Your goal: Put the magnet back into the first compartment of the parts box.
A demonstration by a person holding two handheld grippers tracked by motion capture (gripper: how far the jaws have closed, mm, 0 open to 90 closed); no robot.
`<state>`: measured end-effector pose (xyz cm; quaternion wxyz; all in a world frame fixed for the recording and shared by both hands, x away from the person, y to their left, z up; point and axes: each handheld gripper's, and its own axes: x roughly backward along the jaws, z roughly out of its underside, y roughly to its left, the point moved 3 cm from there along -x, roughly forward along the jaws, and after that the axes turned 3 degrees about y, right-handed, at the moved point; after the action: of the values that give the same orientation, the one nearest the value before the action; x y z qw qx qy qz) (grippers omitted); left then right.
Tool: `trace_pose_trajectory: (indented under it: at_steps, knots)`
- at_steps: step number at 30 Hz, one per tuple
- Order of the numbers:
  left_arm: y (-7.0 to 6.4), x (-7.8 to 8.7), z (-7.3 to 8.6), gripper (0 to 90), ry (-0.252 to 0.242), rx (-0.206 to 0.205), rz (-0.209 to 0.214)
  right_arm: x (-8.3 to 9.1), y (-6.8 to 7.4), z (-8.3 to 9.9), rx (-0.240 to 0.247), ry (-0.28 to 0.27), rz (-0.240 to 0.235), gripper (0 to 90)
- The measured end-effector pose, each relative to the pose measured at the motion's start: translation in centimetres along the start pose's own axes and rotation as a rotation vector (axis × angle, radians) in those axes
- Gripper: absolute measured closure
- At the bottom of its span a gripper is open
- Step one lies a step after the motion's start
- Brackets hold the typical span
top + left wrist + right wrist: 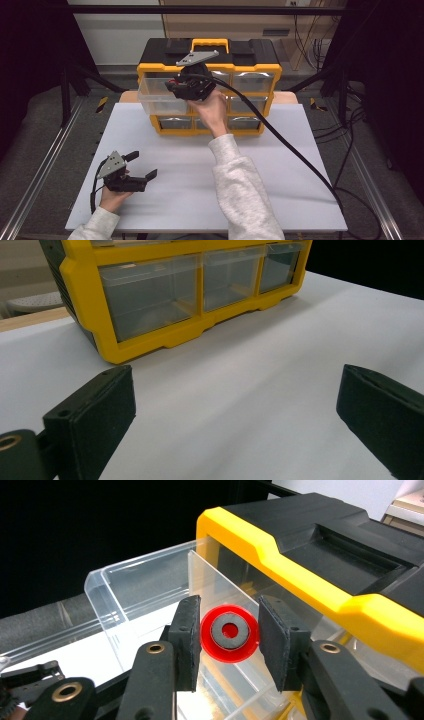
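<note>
A yellow and black organizer point(252, 67) with clear drawers stands at the back of the white table point(280, 170). Its top left drawer point(152, 97) is pulled out. My right gripper point(172, 88) hovers over that drawer, shut on a red disc point(230, 651) with a grey ring in its middle. In the right gripper view the disc sits between the two pads point(187, 640), above the drawer's clear wall point(125, 587) and beside the organizer's yellow edge point(280, 565). My left gripper point(142, 165) rests low at the table's front left, open, with nothing between its fingers point(95, 410).
The organizer's lower drawers point(150, 295) are closed and face the left gripper. The right gripper's black cable point(290, 145) trails across the table's right half. Dark frame legs and floor cables lie beyond both table sides. Bare white surface lies between the left gripper and the organizer.
</note>
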<state>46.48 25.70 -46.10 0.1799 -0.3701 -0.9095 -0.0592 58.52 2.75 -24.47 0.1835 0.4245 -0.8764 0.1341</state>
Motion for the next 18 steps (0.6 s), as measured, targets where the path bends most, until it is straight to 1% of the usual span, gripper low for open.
trace_pose_trajectory:
  at_steps: [3,6,9,18]
  knots:
    - [-0.01,-0.03,0.01,1.8,0.001,-0.001,0.001,-0.13,0.05,0.07,-0.004,-0.002,-0.002,62.1]
    - [-0.04,-0.01,0.01,1.8,0.002,-0.002,0.001,-0.32,0.30,0.20,0.003,0.000,-0.003,62.0]
    - [-0.02,0.02,-0.01,1.8,0.000,-0.001,0.000,-0.59,0.35,0.39,0.014,0.015,0.003,62.0]
    - [-0.01,0.01,-0.01,1.9,-0.001,-0.001,0.001,-0.84,0.34,0.44,0.016,0.009,0.003,61.6]
